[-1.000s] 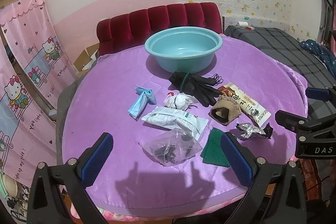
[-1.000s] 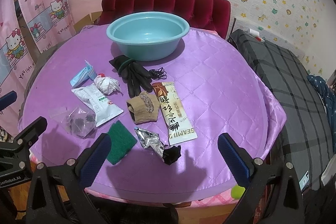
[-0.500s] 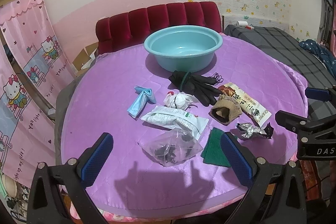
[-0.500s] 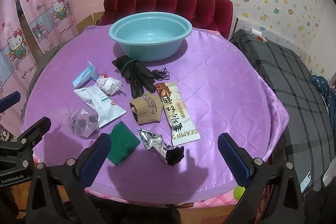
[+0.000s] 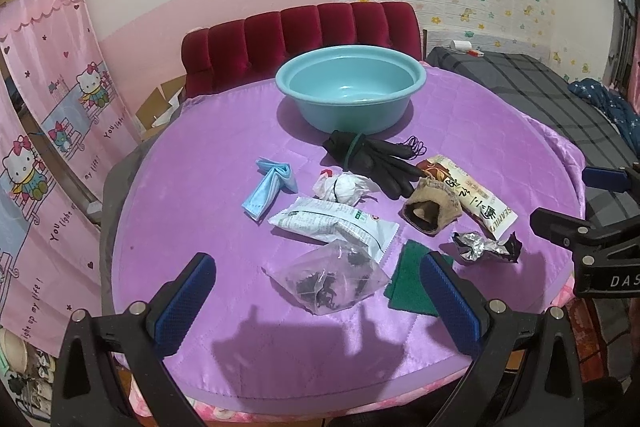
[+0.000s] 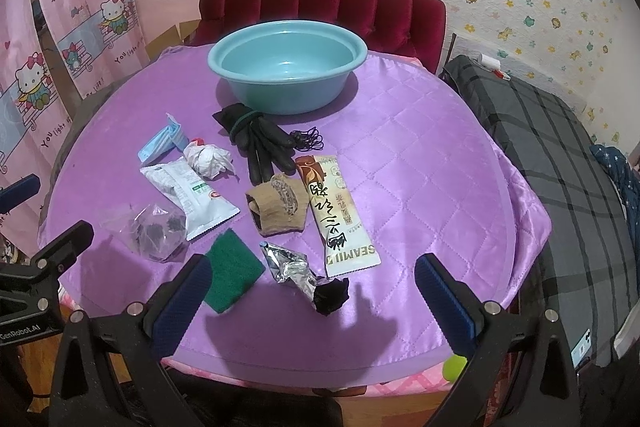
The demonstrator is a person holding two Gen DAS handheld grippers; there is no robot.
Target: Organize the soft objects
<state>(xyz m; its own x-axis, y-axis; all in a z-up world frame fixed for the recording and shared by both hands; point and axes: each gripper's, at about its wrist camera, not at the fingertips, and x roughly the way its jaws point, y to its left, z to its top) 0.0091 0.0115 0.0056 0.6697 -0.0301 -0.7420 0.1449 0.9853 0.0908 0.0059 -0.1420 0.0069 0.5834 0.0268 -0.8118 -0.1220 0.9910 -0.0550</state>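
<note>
left wrist view
left gripper (image 5: 316, 287): jaws wide apart, holding nothing, hovering over the near edge of the table.
table (image 5: 192, 187): round, under a quilted purple cover.
basin (image 5: 350, 93): teal, at the far side of the table, nothing in it that can be seen.
black gloves (image 5: 372, 159): just near of the basin, bundled with a green band.
blue face mask (image 5: 270, 187): folded, left of the pile.
white crumpled wad (image 5: 344, 187): between the mask and the gloves.
white packet (image 5: 334, 227): lying flat, near of the wad.
clear bag (image 5: 328, 281): dark bits inside, between the blue finger pads, touching the white packet's near edge.
green scouring pad (image 5: 408, 281): right of the clear bag, partly behind the right finger.
brown sock (image 5: 432, 207): rolled, touching the long snack packet (image 5: 470, 197) on its right.
foil wrapper (image 5: 484, 247): crumpled, near right.
right gripper (image 5: 576, 211): seen at the right edge, jaws apart.

right wrist view
right gripper (image 6: 312, 299): jaws wide apart, holding nothing, over the near edge.
foil wrapper (image 6: 296, 267): between the fingers, a black scrap at its near end.
green scouring pad (image 6: 234, 269): beside the left finger.
long snack packet (image 6: 336, 215): runs near to far, right of the brown sock (image 6: 278, 205).
black gloves (image 6: 256, 141): near of the basin (image 6: 288, 67), a black cord coil just right.
left gripper (image 6: 44, 223): at the left edge, jaws apart.
</note>
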